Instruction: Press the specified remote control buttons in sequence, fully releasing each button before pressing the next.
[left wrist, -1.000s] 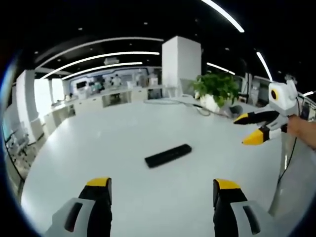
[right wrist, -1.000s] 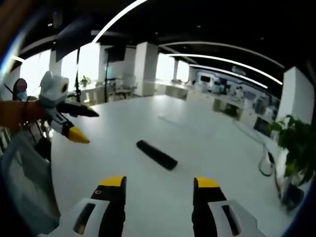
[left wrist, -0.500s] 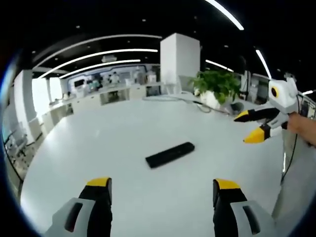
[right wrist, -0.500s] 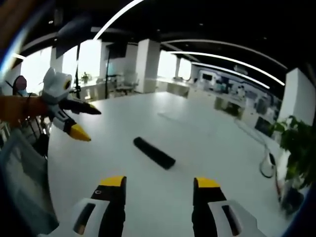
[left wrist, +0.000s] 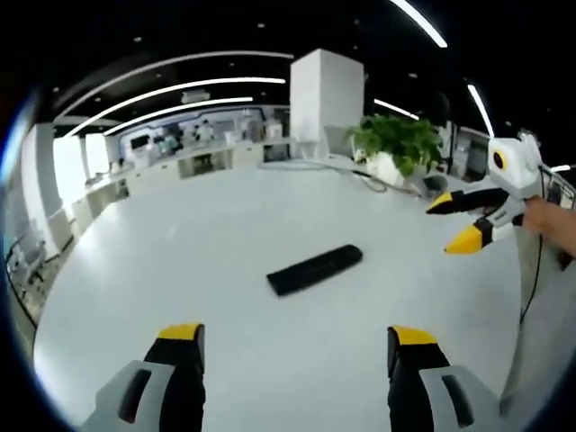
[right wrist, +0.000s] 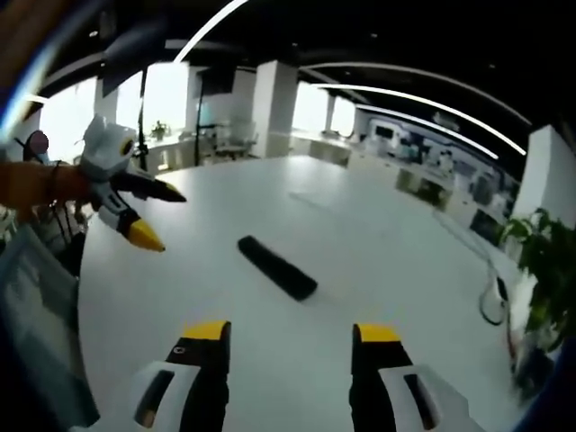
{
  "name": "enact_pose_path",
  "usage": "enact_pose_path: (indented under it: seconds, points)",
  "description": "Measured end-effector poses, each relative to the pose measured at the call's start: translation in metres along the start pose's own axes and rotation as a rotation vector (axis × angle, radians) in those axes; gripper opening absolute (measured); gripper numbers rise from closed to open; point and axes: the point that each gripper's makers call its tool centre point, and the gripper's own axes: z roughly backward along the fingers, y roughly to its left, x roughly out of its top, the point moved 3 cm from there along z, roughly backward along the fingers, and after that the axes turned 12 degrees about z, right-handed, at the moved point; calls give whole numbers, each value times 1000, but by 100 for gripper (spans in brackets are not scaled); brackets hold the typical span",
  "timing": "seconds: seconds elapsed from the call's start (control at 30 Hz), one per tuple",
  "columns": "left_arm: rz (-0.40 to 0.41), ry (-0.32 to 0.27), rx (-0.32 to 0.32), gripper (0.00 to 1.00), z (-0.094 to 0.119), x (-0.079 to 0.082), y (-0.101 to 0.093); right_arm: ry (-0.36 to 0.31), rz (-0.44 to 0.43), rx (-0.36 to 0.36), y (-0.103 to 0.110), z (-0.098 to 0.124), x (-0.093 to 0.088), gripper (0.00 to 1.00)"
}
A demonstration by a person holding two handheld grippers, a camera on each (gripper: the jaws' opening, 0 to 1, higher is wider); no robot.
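On the white table [left wrist: 180, 270], both grippers hang above the surface with nothing between their jaws. Seen from the left gripper view, the left gripper [left wrist: 292, 346] has its two yellow-tipped jaws spread wide, gripping nothing and touching nothing. The right gripper view shows the right gripper [right wrist: 290, 342] with its jaws likewise parted wide and empty.

Lying flat on the bare tabletop is the black remote control [left wrist: 314, 269], a slim dark bar. In the left gripper view its long axis runs on a slant, the nearer end down to the left and the farther end up to the right, toward the potted plant [left wrist: 396, 153] at the far edge of the table. In the right gripper view the remote control [right wrist: 276, 266] slants the other way, from upper left to lower right. Its buttons are too small to make out.

The remote rests ahead of each pair of jaws, roughly in line with the gap between them, and well apart from the tips. From the left gripper view, the right gripper [left wrist: 461, 222] comes in at the right side, held by a hand [left wrist: 551, 223], jaws apart and off to the side of the remote. From the right gripper view, the left gripper [right wrist: 155, 216] comes in at the left, also open and clear of the remote.
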Motion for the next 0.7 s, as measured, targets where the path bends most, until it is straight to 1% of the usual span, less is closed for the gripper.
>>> enact_pose_path:
  seconds: [0.33, 0.53, 0.7]
  points:
    - [-7, 18, -4, 86, -11, 0, 4, 9, 7, 18, -5, -9, -7, 51]
    - [-22, 43, -11, 85, -18, -3, 5, 21, 16, 31, -7, -14, -12, 51]
    - [-30, 51, -9, 85, -23, -2, 10, 28, 22, 40, -10, -19, -15, 51]
